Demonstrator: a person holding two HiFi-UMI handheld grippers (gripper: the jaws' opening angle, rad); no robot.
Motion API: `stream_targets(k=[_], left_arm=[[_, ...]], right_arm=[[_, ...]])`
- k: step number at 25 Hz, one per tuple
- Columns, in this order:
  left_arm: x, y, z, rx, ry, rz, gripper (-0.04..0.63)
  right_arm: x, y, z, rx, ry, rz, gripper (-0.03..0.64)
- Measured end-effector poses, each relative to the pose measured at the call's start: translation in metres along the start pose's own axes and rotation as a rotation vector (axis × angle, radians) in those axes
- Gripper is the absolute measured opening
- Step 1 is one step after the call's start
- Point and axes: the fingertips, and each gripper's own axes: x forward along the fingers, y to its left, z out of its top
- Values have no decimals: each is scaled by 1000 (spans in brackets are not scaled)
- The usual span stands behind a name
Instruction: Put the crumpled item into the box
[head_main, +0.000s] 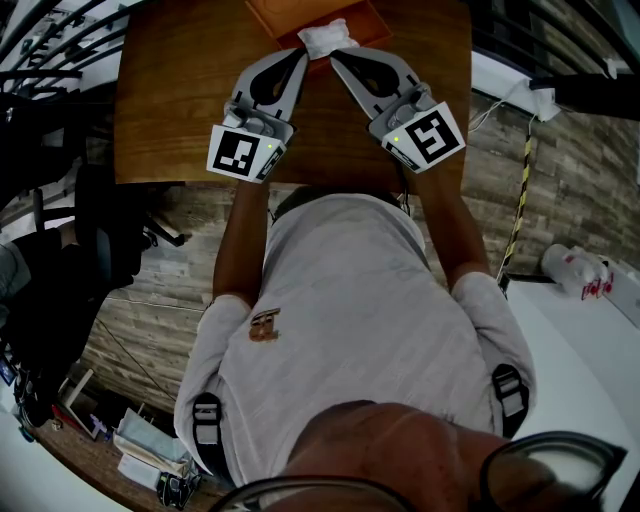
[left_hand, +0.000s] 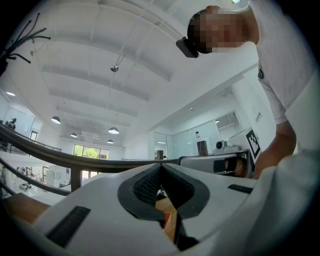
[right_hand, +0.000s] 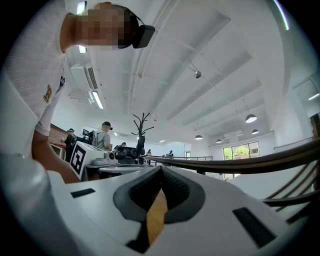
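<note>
The crumpled white item (head_main: 326, 37) lies at the near edge of the shallow orange-brown box (head_main: 285, 14) at the far end of the wooden table (head_main: 170, 100). Both grippers lie low over the table and point at it from either side. The left gripper (head_main: 299, 53) ends just left of the item, the right gripper (head_main: 336, 56) just below it. Whether either tip touches it I cannot tell. In the left gripper view the left gripper (left_hand: 160, 165) has its jaws together with nothing between them. The right gripper (right_hand: 161, 169) in its own view looks the same.
The person's torso and arms fill the middle of the head view. A dark chair (head_main: 100, 230) stands at the left of the table. Railings (head_main: 50, 40) run along the upper left. A white surface with bottles (head_main: 580, 270) sits at the right.
</note>
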Motion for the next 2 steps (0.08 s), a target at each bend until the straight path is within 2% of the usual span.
stream_targets(k=[2], left_arm=[[0,-1,1,1,0,4,18]], right_arm=[[-1,0,1,0,-1,2,32]])
